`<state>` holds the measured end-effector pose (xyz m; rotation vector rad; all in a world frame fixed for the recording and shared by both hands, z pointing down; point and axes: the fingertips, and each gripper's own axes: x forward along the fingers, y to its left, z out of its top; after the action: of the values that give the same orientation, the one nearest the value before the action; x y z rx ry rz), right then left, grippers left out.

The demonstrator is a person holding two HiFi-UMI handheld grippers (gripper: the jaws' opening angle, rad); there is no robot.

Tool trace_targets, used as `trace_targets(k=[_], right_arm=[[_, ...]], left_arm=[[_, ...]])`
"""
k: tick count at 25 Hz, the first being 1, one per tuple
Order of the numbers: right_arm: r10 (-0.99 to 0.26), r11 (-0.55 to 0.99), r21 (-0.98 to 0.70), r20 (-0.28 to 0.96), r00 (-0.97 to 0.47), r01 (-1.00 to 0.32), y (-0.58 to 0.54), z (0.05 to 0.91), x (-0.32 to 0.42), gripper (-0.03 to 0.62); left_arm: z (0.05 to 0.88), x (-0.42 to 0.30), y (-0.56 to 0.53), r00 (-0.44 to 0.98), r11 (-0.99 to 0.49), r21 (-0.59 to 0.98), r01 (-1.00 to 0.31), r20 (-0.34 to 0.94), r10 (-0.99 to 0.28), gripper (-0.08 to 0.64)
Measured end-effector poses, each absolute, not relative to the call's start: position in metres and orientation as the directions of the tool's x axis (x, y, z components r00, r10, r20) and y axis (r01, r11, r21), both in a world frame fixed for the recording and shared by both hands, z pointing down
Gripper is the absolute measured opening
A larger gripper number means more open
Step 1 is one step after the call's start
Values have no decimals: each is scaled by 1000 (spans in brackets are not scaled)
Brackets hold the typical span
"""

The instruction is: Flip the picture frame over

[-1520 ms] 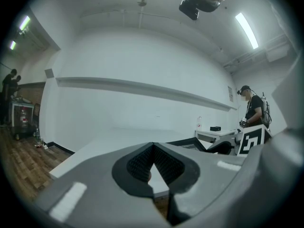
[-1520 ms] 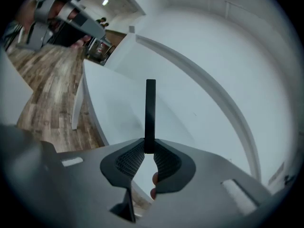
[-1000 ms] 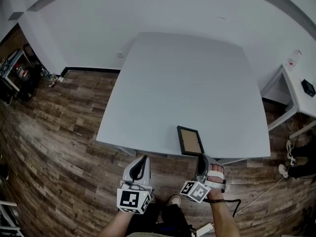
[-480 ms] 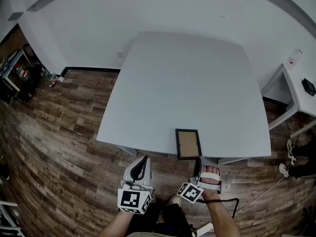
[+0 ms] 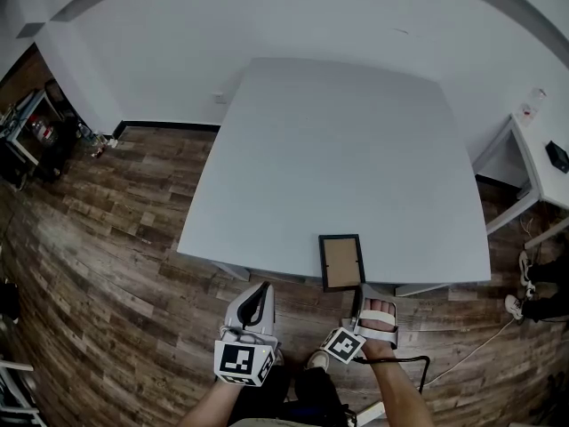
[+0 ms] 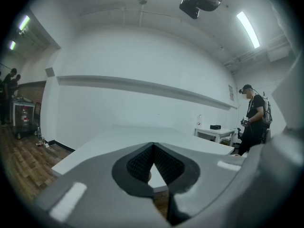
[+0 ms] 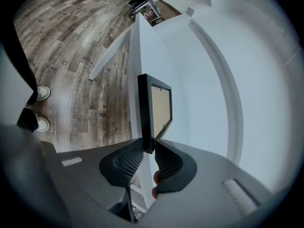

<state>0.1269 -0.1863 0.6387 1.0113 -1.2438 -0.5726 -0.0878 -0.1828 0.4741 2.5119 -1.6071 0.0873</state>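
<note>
The picture frame (image 5: 341,261) lies at the near edge of the table (image 5: 338,132), its near rim pinched between the jaws of the right gripper (image 7: 149,147). The left gripper (image 6: 153,146), held off that edge, is closed on nothing. With so little rim gripped, the frame could be twisted loose in turning and dropped off the table.

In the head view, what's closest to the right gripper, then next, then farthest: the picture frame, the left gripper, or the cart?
1. picture frame: clamped in the right gripper, just ahead of it.
2. left gripper: beside it, on the left.
3. cart: far left, by the wall.
</note>
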Motion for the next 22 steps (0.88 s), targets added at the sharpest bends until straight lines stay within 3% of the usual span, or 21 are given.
trace_targets(k=[10, 19, 22], right_arm=[[-844, 440, 892, 451, 288, -107, -194, 629, 125, 112], [-792, 508, 843, 539, 287, -180, -188, 644, 127, 196], [-784, 510, 830, 556, 277, -225, -185, 645, 129, 196]], left_arm=[[475, -89, -182, 424, -412, 104, -905, 138, -895, 0], [473, -91, -183, 422, -410, 105, -906, 136, -896, 0], [473, -90, -183, 422, -410, 106, -906, 134, -897, 0]])
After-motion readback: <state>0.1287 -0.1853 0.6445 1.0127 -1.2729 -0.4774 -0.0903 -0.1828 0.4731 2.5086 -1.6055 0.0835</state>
